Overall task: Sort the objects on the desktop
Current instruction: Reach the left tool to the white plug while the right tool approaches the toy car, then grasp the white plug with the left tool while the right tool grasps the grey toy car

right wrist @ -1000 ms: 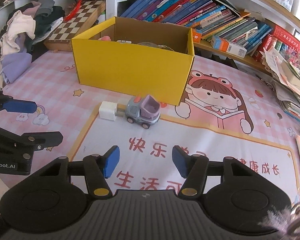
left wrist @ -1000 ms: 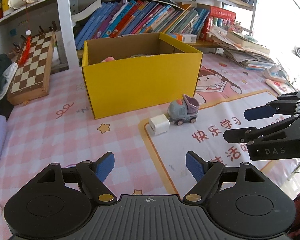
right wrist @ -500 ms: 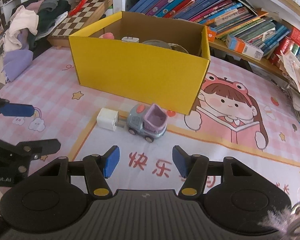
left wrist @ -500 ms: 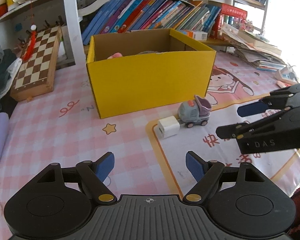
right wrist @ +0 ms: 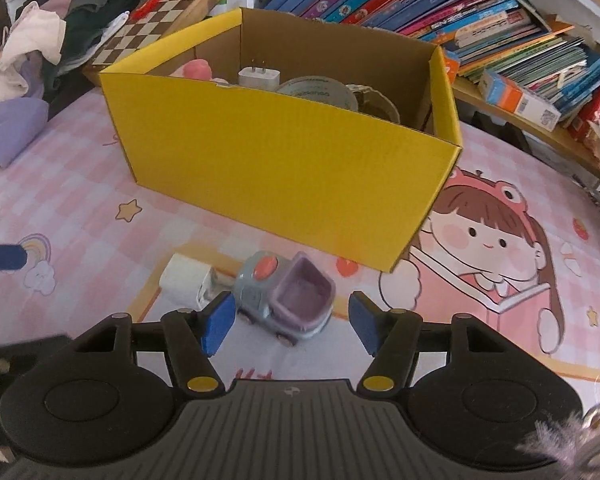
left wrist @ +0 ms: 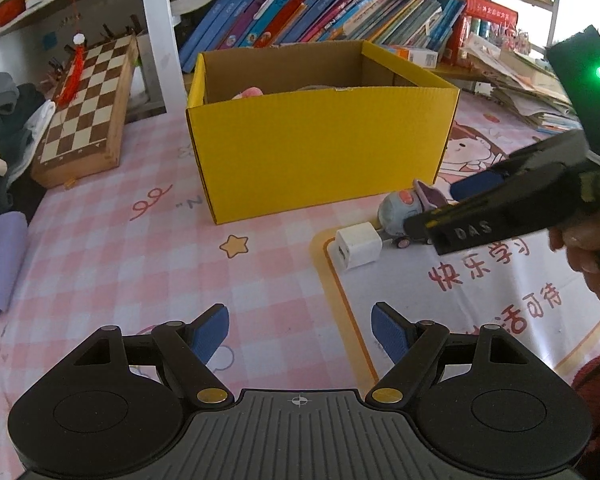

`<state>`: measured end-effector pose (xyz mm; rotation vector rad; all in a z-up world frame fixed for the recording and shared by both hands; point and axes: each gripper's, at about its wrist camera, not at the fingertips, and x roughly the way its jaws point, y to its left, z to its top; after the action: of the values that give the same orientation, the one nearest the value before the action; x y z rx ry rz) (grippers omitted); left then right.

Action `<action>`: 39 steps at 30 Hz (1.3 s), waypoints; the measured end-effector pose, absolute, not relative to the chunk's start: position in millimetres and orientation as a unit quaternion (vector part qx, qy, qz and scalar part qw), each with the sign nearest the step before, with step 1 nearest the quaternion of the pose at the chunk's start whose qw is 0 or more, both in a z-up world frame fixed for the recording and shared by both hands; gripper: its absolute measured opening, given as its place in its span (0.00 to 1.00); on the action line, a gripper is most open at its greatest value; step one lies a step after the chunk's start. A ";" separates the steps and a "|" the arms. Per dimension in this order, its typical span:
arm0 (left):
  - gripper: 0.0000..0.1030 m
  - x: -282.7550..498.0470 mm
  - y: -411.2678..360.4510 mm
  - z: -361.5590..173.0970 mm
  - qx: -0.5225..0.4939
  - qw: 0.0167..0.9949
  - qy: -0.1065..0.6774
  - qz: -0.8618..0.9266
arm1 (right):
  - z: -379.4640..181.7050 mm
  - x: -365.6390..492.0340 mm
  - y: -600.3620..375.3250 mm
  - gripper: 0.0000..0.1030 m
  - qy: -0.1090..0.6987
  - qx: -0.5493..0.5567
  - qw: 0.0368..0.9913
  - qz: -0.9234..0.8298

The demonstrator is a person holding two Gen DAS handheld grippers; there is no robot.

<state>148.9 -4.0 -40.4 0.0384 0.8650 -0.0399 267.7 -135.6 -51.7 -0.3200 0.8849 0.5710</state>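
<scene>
**Toy truck between parted fingers; box part-filled**

Only the right wrist view looked into the corrugated yellow box [right wrist: 284, 168]: a white plug adapter [right wrist: 259, 77], a round tin and a pink item lay inside. The right gripper [right wrist: 292, 322] had just been opening, its fingers either side of the grey-and-lilac plastic toy truck [right wrist: 286, 300] without pressing it. The white charger cube [left wrist: 358, 245] sat beside the truck on the counter [left wrist: 112, 256]. The left gripper [left wrist: 300, 334] stood open, empty.
</scene>
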 end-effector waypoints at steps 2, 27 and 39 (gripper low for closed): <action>0.78 150.4 -5.2 -41.1 0.020 0.906 0.422 -0.019 | -55.0 272.5 -133.3 0.59 0.425 -0.149 0.849 0.276; 0.78 196.4 -41.4 -57.0 0.034 0.896 0.440 -0.054 | -52.1 287.5 -178.2 0.56 0.428 -0.101 0.853 0.281; 0.77 222.3 -46.7 -63.0 0.046 0.899 0.433 -0.044 | -54.9 285.9 -191.9 0.56 0.435 -0.094 0.855 0.267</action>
<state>222.3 -46.7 -63.0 0.0962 0.8960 -0.0902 285.9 -191.9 -54.9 -0.1971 0.9137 0.5610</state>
